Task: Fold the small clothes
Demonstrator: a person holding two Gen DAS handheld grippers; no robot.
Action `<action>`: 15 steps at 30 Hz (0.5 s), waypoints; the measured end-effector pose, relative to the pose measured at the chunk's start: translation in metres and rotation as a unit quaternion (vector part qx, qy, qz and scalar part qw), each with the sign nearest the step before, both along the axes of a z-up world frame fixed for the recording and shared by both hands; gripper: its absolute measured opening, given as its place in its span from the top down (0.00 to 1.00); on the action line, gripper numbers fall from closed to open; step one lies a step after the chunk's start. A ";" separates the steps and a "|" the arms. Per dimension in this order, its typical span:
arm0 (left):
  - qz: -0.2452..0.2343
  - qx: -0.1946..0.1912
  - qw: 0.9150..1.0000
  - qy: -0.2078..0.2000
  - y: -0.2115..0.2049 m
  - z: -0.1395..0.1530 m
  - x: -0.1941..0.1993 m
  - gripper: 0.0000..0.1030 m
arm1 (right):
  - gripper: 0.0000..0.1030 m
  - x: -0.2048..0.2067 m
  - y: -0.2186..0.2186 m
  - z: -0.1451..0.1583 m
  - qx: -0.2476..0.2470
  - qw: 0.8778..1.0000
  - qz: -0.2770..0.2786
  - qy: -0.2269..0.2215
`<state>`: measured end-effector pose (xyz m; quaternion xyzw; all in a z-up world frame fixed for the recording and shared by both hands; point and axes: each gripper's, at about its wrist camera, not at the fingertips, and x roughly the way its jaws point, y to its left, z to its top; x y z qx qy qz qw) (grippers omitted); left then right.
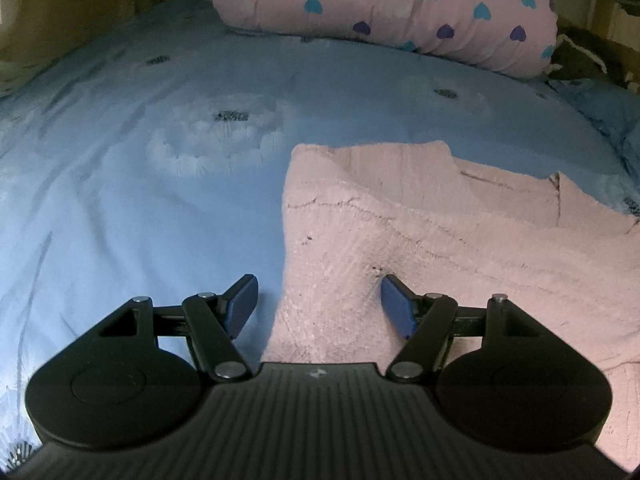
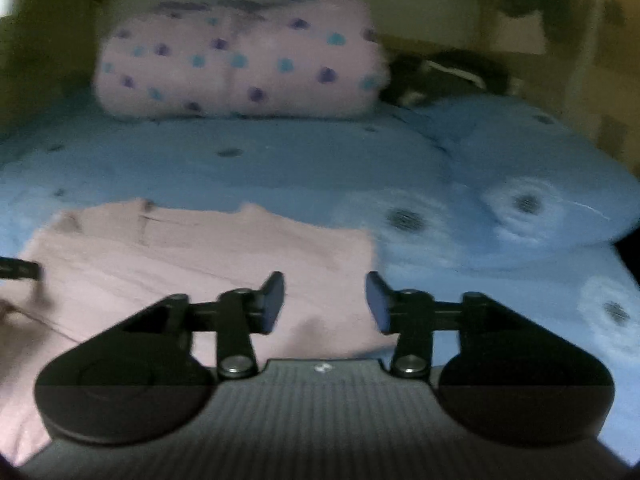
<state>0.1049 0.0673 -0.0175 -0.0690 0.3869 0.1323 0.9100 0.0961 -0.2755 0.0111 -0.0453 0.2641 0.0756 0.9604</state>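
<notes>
- While the left gripper hangs low over the pink knitted garment, its fingers stand wide apart and have hold of nothing; one blue pad sits over the bed sheet just off the garment's edge, the other over the knit itself, so that edge runs between them.
- Whether the pad over the knit touches the fabric cannot be told.
- With its fingers partly apart and nothing between them, the right gripper hovers at the garment's opposite edge: in its view one pad is over the pink cloth, the other over the blue sheet just beside it. This view is blurred.
- The garment lies spread flat on the bed, its neckline on the side away from both grippers, with a fold or raised ridge running across it in the left wrist view.
- A dark tip of the other tool shows at the garment's far side in the right wrist view.
- Beyond the garment, well apart from it, a pink quilt roll with blue and purple hearts rests at the head of the bed.
- A blue pillow with a white flower print lies beside the garment's sheet-side edge, towards the head.
- No container shows near the garment.
- No readable writing or brand shows; only a small pale mark on each gripper body, too small to read.
</notes>
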 end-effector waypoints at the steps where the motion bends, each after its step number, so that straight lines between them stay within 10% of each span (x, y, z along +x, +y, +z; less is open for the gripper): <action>1: -0.001 0.003 1.000 0.001 0.000 -0.001 0.001 0.28 | 0.53 0.004 0.007 -0.003 -0.001 1.000 0.010 -0.002; 15: 0.003 -0.002 1.000 0.007 0.002 -0.006 0.001 0.24 | 0.53 0.020 -0.004 -0.026 0.045 0.987 -0.015 0.154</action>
